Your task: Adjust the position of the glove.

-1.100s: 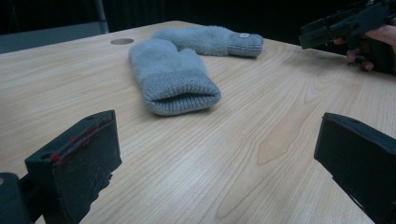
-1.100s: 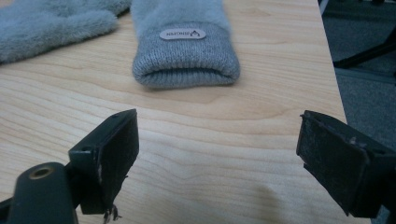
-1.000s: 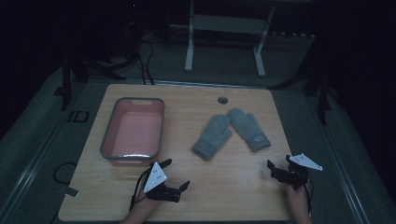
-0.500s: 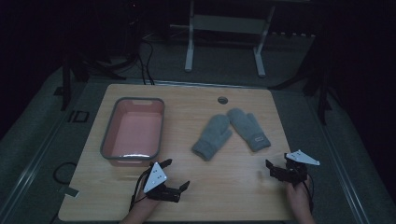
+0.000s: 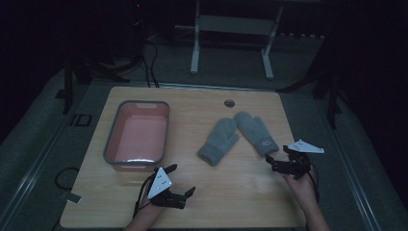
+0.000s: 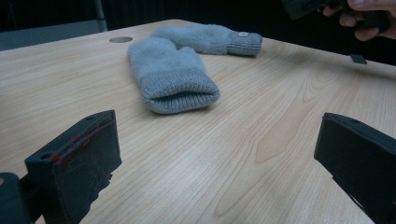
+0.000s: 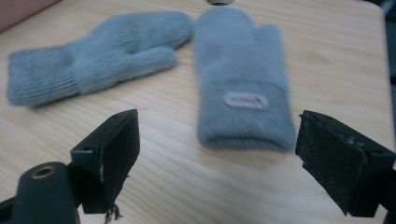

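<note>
Two grey knitted mittens lie flat side by side on the wooden table [image 5: 240,192]. The left mitten [image 5: 219,141] [image 6: 170,74] [image 7: 102,51] points its cuff toward the person. The right mitten [image 5: 255,132] [image 6: 210,39] [image 7: 240,84] carries a small label patch near its cuff. My right gripper [image 5: 276,155] [image 7: 217,149] hovers open just short of the right mitten's cuff, jaws spread wider than the cuff. My left gripper [image 5: 182,180] [image 6: 217,144] stands open low over bare table, a hand's length from the left mitten's cuff. Neither holds anything.
A pink tub with a grey rim [image 5: 111,144] stands at the table's left, close behind my left gripper. A round cable hole [image 5: 229,103] sits near the far edge. Beyond the table are a white stand's legs [image 5: 195,48] and dark floor.
My right gripper has edged forward and left toward the right mitten's cuff. The left gripper and both mittens have stayed put.
</note>
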Tool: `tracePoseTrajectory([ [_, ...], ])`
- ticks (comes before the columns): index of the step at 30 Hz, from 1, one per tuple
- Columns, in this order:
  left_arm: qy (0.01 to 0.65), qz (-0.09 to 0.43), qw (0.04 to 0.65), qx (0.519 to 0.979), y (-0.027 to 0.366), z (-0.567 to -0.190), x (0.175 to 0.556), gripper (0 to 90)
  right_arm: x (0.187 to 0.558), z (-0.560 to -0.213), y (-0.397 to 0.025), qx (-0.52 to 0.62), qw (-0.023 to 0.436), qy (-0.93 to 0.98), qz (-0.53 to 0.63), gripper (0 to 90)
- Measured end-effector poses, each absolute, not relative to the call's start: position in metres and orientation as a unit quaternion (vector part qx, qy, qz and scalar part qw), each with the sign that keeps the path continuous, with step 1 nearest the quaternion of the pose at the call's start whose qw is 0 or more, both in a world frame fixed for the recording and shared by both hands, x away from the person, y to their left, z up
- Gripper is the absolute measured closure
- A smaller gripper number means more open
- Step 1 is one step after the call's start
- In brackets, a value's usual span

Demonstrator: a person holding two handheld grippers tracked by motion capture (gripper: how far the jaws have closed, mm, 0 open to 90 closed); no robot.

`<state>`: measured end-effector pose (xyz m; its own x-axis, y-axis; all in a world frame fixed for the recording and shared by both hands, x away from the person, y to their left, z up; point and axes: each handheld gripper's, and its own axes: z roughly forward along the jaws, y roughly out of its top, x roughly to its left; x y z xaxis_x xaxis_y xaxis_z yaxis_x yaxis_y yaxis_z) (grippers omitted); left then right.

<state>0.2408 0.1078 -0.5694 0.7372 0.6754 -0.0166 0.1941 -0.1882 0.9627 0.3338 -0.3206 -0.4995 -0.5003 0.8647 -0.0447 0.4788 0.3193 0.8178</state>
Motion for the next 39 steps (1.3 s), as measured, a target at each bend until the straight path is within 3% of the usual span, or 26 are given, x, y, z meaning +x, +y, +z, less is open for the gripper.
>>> tracePoseTrajectory([
  [18, 0.292, 0.208, 0.566, 0.742, 0.108, -0.569, 0.241, 0.7, 0.388, -0.481, -0.259, 0.355, 0.218, 0.814, 0.405, 18.2],
  [30, 0.289, 0.210, 0.566, 0.743, 0.108, -0.569, 0.240, 0.7, 0.428, -0.500, -0.220, 0.326, 0.148, 0.840, 0.408, 22.6],
  [39, 0.287, 0.210, 0.566, 0.744, 0.108, -0.569, 0.240, 0.7, 0.449, -0.513, -0.190, 0.307, 0.136, 0.855, 0.395, 22.8],
])
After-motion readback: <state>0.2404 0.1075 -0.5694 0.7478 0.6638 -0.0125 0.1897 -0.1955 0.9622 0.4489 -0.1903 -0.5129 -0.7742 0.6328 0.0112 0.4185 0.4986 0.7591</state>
